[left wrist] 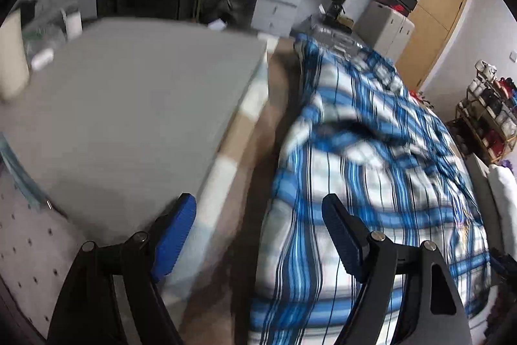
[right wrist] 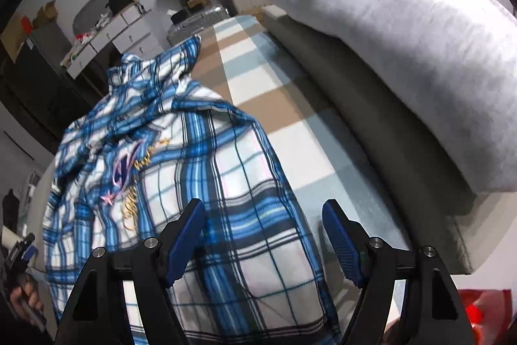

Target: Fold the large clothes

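Lying rumpled on the striped bedsheet [right wrist: 258,99] is the blue plaid shirt [right wrist: 200,170], just beside a grey pillow [right wrist: 404,54], with the left gripper [left wrist: 258,235] and right gripper [right wrist: 263,235] both above it, jaws spread apart and holding nothing.
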Motion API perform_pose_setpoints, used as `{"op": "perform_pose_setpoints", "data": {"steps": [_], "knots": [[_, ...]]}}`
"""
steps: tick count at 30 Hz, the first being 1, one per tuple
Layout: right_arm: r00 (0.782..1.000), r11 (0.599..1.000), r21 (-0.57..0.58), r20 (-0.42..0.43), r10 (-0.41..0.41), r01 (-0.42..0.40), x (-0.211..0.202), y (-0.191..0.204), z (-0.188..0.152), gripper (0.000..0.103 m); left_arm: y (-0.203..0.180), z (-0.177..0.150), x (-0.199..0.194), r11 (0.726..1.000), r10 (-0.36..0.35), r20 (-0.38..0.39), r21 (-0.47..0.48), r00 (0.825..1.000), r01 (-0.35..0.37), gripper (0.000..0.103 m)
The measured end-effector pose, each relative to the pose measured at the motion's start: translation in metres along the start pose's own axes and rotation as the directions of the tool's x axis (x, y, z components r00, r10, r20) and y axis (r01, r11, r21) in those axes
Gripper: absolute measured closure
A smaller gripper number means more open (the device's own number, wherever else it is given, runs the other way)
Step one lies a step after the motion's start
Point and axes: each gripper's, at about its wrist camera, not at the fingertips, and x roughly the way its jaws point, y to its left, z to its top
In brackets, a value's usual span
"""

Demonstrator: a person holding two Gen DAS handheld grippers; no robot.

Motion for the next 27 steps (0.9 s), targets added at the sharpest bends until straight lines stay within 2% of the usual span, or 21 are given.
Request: {"op": "perform_pose_setpoints", "data": {"steps": [3,5,6,7,8,9,11,15,18,21,23,25,26,27], "knots": [[1.0,1.0,0.012,-0.004,0.009,-0.009,0.007,0.003,-0.001,0.031,-0.006,-0.005,0.006,1.0,0.003,-0.027,0.026,1.0,-0.002,0.026],[1.0,1.0,0.004,0.003,0.022,-0.022,0.009,0.006,-0.003,0.048,-0.017,-0.004,0.011,0.997,0.01,-0.039,0.077,0.999,-0.007,0.026],[1.0,1.0,-0.002,0.012,0.016,-0.016,0.01,0.009,-0.004,0.054,-0.026,-0.003,0.015,0.994,0.019,-0.044,0.107,0.999,-0.014,0.027],[1.0,1.0,-0.008,0.02,0.015,-0.014,0.011,0.01,-0.006,0.07,-0.026,-0.005,0.014,0.991,0.029,-0.045,0.129,0.999,-0.023,0.028],[0.999,1.0,-0.012,0.033,0.007,-0.007,0.011,0.011,-0.007,0.09,-0.033,-0.004,0.017,0.989,0.03,-0.032,0.144,0.999,-0.025,0.041],[0.999,1.0,0.001,0.044,-0.006,0.006,0.011,0.011,-0.008,0.097,-0.022,-0.008,0.015,0.989,0.033,-0.023,0.143,0.999,-0.03,0.069],[0.998,0.999,0.031,0.057,0.011,-0.013,0.009,0.008,-0.011,0.101,-0.02,-0.008,0.028,0.991,0.044,-0.052,0.126,0.998,-0.037,0.103],[0.998,0.999,0.035,0.067,0.017,-0.02,0.0,0.006,-0.016,0.101,-0.009,-0.01,0.018,0.987,0.079,-0.009,0.143,0.997,-0.077,0.103],[0.999,1.0,0.023,0.051,0.013,-0.014,-0.01,0.003,-0.025,0.101,0.002,-0.007,0.016,0.986,0.096,-0.012,0.14,0.995,-0.094,0.103],[0.999,1.0,-0.002,0.029,-0.03,0.03,-0.01,0.005,-0.025,0.094,0.004,-0.006,0.011,0.988,0.068,-0.005,0.143,0.998,-0.067,0.103],[0.998,0.998,0.002,0.039,-0.058,0.058,-0.013,0.008,-0.023,0.075,0.002,-0.005,0.011,0.989,0.056,-0.011,0.141,0.998,-0.054,0.1],[0.996,0.999,0.008,0.079,-0.042,0.042,-0.022,0.015,-0.019,0.067,-0.001,-0.002,0.01,0.987,0.082,0.0,0.14,0.997,-0.081,0.08],[0.994,1.0,0.003,0.104,-0.029,0.029,-0.028,0.02,-0.017,0.066,-0.001,-0.001,0.009,0.987,0.096,0.016,0.13,0.995,-0.097,0.062],[0.992,1.0,-0.007,0.128,-0.011,0.012,-0.033,0.027,-0.014,0.066,-0.002,0.001,0.003,0.988,0.093,0.051,0.117,0.994,-0.099,0.053]]}}
